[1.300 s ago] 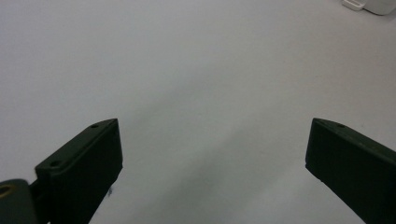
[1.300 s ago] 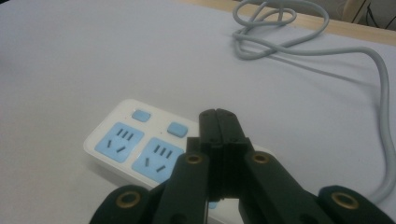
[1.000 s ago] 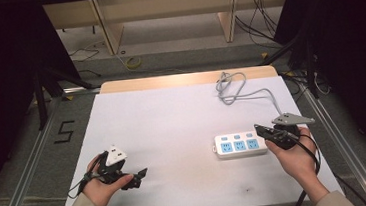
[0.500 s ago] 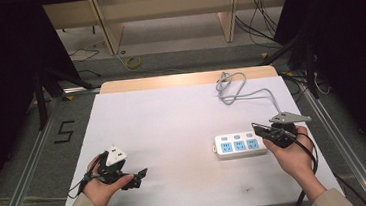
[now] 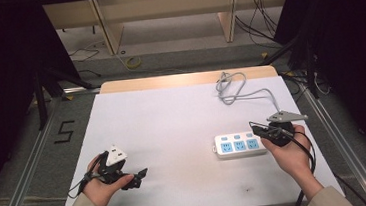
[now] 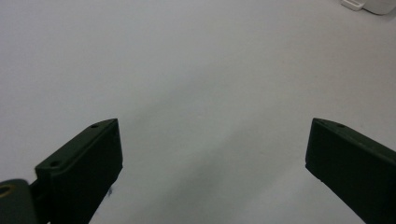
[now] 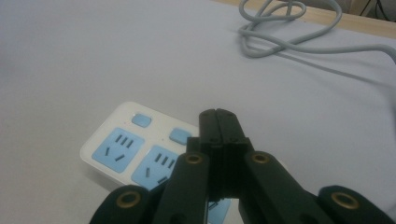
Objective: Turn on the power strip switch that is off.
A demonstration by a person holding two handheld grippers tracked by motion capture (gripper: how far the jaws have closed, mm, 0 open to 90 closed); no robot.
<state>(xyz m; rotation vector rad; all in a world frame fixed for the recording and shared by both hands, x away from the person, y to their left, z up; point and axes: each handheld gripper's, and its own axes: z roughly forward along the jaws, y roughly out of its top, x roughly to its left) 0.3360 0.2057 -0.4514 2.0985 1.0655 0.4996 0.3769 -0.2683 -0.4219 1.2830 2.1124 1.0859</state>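
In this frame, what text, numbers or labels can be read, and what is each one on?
"5": a dark numeral marked on the floor, left of the table.
Power strip: no print readable on it in the high view or the right gripper view.

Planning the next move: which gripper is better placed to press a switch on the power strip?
Right. The right gripper, jaws shut, hovers over the power strip; the left gripper, jaws open, sits far across the white table.
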